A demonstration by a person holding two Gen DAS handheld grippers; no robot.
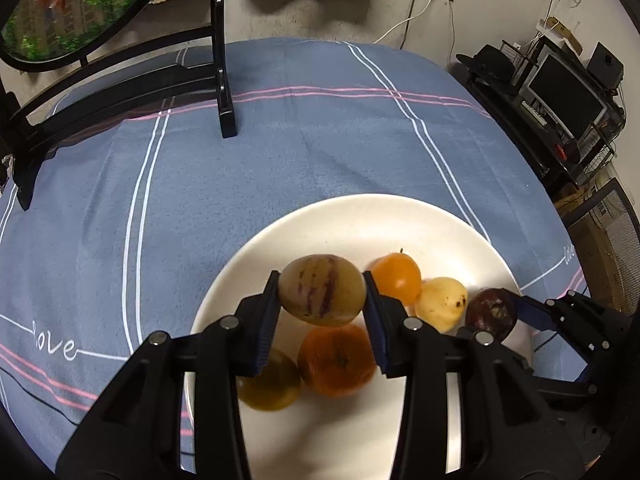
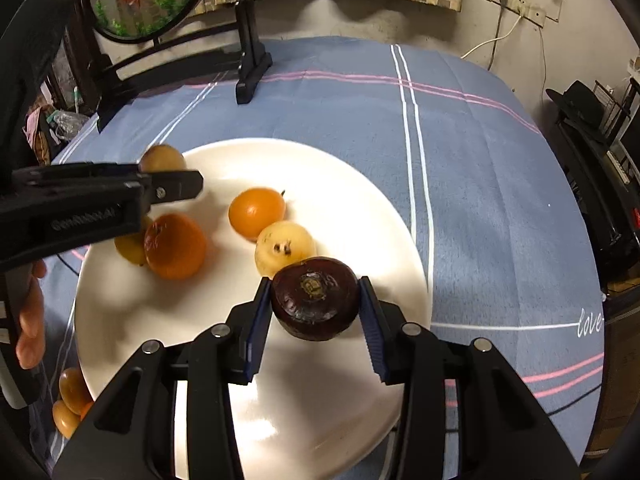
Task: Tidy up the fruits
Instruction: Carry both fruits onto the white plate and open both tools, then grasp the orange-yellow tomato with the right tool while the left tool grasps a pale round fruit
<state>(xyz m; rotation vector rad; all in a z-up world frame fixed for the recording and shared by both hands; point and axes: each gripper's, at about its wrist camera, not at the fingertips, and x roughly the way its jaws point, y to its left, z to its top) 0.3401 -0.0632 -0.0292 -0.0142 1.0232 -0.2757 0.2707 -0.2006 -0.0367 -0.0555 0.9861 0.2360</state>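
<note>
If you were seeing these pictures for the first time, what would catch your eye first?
A white plate on the blue striped cloth dominates, with four fruits lying on it. Over it the left gripper clamps a purple-streaked yellow fruit, while a dark purple fruit sits between the right gripper pads.

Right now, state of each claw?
Left claw: shut on the striped yellow-green oval fruit.
Right claw: cannot tell; round dark purple fruit sits between its pads.

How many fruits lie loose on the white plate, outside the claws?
4: a big orange one with a yellow-green one tucked behind it, a small orange one farther back, a pale yellow one beside it. More may be hidden.
</note>
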